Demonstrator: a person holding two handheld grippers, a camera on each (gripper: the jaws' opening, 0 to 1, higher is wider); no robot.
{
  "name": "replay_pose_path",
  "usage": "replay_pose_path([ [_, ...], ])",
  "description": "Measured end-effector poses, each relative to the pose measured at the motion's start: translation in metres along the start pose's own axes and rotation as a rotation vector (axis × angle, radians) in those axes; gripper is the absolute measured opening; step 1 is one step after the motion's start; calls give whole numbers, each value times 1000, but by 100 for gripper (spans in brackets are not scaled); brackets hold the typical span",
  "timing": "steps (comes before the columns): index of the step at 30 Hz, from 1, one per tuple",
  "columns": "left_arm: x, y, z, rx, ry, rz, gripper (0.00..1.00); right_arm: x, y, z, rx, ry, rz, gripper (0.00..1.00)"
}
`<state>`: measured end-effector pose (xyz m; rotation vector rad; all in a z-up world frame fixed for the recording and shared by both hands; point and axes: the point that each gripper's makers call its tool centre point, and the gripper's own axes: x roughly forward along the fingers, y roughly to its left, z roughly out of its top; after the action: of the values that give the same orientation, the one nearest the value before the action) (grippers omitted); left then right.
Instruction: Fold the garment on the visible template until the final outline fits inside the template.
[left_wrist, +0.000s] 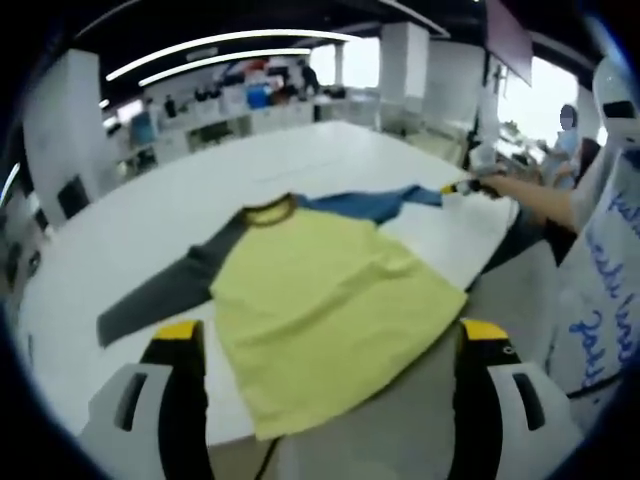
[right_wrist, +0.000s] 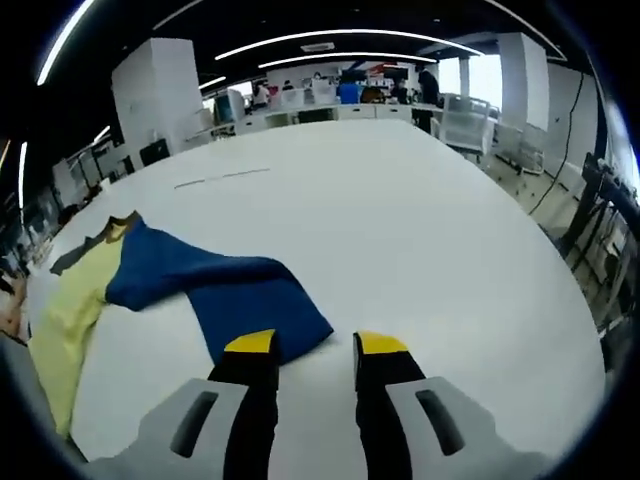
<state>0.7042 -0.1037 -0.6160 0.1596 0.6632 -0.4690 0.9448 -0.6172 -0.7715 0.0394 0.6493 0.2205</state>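
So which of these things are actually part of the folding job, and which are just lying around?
Part of the job:
yellow shirt
its blue sleeve
its grey sleeve
left tool
right tool
white table

Just there:
desks at the back
white chairs

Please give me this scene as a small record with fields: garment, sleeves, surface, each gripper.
garment: yellow shirt lying flat, hem over the table edge
sleeves: grey sleeve spread out; blue sleeve spread toward right gripper
surface: white table
left gripper: open, above the hem
right gripper: open, fingers at the blue sleeve's cuff
template: cannot tell
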Motion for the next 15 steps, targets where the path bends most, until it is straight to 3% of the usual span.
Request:
replay_pose_path([
  [15, 0, 3, 4, -5, 9, 27, 96, 11, 5, -4, 10, 7, 19, 13],
])
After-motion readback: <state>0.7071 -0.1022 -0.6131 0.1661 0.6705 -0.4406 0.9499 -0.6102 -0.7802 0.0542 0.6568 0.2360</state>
